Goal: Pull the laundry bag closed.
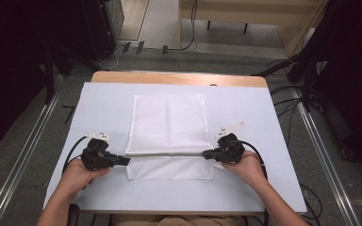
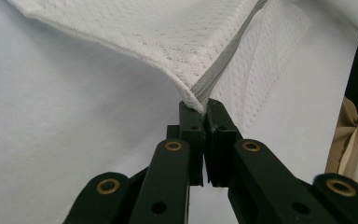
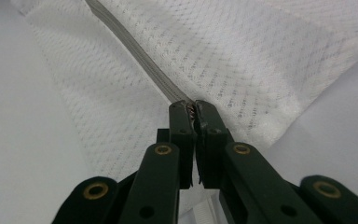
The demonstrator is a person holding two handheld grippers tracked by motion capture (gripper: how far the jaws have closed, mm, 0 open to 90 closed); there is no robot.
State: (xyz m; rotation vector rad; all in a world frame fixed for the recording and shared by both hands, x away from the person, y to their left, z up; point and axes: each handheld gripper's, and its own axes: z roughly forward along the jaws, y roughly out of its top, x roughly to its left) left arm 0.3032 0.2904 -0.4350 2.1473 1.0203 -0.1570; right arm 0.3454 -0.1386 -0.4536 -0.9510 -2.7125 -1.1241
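A white mesh laundry bag [image 1: 168, 122] lies flat on the white table top [image 1: 103, 101], with a grey zipper [image 1: 166, 154] running across its near part. My left gripper [image 1: 126, 160] is shut on the left end of that zipper edge, and the mesh bag [image 2: 158, 37] lifts slightly from its jaws. At the other end, my right gripper [image 1: 205, 153] is shut on the zipper's right end. Grey zipper tape [image 3: 135, 51] runs away from those jaws over the bag [image 3: 261, 56]. The zipper line is pulled straight between the two grippers.
The table's wooden far edge [image 1: 179, 78] shows beyond the white top. Cables and dark stands [image 1: 306, 75] sit on the floor around the table. A person's forearms [image 1: 273, 197] come in from the near edge.
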